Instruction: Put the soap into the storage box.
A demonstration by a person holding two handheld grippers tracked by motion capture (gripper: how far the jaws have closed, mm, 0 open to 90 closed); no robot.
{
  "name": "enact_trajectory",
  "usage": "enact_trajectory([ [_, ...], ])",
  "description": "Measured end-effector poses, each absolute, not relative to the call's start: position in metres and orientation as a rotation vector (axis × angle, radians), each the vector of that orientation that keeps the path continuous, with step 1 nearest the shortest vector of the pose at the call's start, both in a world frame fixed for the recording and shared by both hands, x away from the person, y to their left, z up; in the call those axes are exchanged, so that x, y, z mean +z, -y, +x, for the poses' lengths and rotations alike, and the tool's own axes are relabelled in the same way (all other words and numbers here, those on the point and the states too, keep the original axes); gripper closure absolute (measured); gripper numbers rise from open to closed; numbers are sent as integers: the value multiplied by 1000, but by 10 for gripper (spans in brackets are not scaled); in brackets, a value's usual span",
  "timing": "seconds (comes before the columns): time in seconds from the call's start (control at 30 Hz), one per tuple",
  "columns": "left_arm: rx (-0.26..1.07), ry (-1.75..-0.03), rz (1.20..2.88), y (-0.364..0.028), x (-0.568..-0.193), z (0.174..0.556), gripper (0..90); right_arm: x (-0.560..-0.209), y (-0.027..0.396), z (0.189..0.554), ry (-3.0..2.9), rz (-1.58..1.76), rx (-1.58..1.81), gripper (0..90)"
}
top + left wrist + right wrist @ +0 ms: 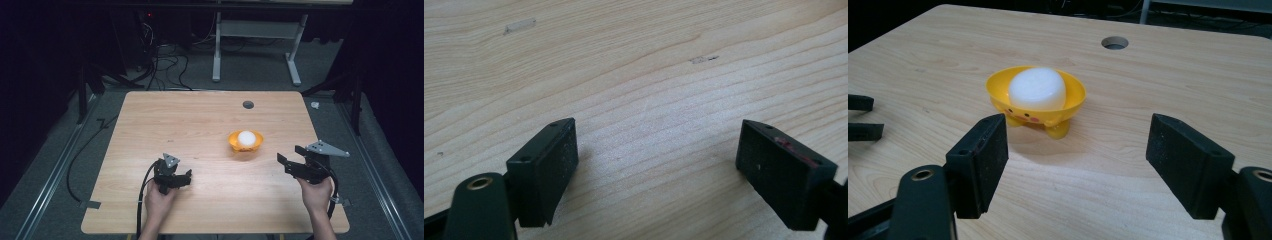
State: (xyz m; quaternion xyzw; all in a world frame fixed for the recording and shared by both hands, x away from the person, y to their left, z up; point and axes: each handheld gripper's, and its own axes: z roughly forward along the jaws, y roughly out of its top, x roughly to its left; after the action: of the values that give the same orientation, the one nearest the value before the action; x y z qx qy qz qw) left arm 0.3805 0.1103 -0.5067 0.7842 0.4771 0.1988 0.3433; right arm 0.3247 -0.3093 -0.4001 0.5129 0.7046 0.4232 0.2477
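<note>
Bowl (245, 141) as landmark: the left gripper (176, 179) sits low on the table (200, 120) to its near left, jaws wide and empty. The bowl, yellow on small feet, holds a white lump (246, 137). To its near right the right gripper (294, 161) points at it, wide and empty; a nudge could probably tip the bowl.
</note>
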Motion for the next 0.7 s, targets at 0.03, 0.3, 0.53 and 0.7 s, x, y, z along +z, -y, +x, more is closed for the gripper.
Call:
enact_trajectory([
  [0.03,516,-1240,2038,-110,-507,381,175,-401,309,324,-1921,1401,1155,256],
  [0.3,517,-1240,2038,-110,-507,381,174,-410,310,318,-1926,1421,1153,257],
  [0.53,517,-1240,2038,-110,-507,381,174,-418,308,314,-1937,1432,1165,257],
  [0.7,517,-1240,2038,-110,-507,381,175,-423,303,312,-1951,1439,1164,256],
])
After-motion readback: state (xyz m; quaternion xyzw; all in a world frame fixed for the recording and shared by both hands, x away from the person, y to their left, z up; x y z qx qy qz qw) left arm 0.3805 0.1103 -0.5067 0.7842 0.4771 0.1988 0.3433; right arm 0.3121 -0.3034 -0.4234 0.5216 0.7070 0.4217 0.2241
